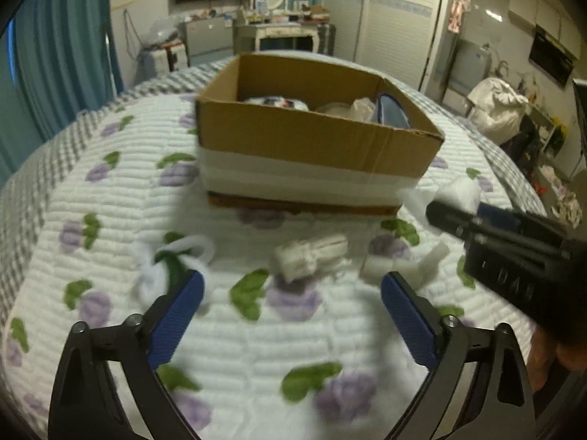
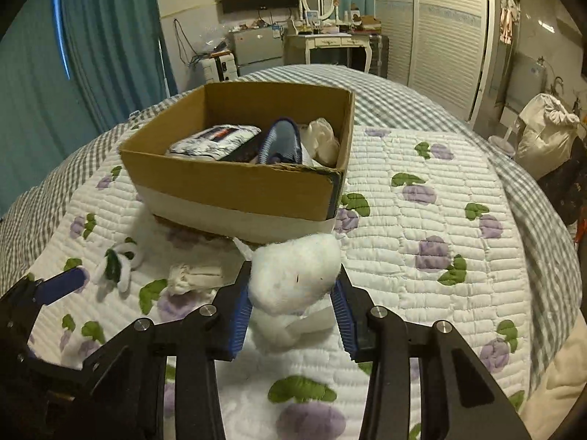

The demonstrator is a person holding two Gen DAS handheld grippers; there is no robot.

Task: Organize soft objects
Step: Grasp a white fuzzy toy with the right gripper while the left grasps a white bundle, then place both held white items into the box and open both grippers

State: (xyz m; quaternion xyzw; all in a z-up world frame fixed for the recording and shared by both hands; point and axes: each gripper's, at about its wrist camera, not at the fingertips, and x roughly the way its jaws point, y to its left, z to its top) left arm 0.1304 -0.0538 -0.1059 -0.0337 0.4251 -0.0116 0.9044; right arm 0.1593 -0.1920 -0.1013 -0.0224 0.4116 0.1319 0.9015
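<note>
Right wrist view: my right gripper point(image 2: 293, 306) clenches a fluffy white stuffed toy point(image 2: 293, 275) just above the white quilted bedspread with purple flowers point(image 2: 422, 220). My left gripper point(image 1: 291, 310) hangs released, jaws wide, over the quilt. Beyond it lie a small white rolled cloth point(image 1: 310, 255) and a white looped cord point(image 1: 172, 260). Farther off sits the open brown cardboard box point(image 2: 234, 187), already holding soft items.

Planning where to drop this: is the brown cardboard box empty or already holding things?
Holding things: the brown cardboard box contains a printed packet, a blue slipper and white cloth.
</note>
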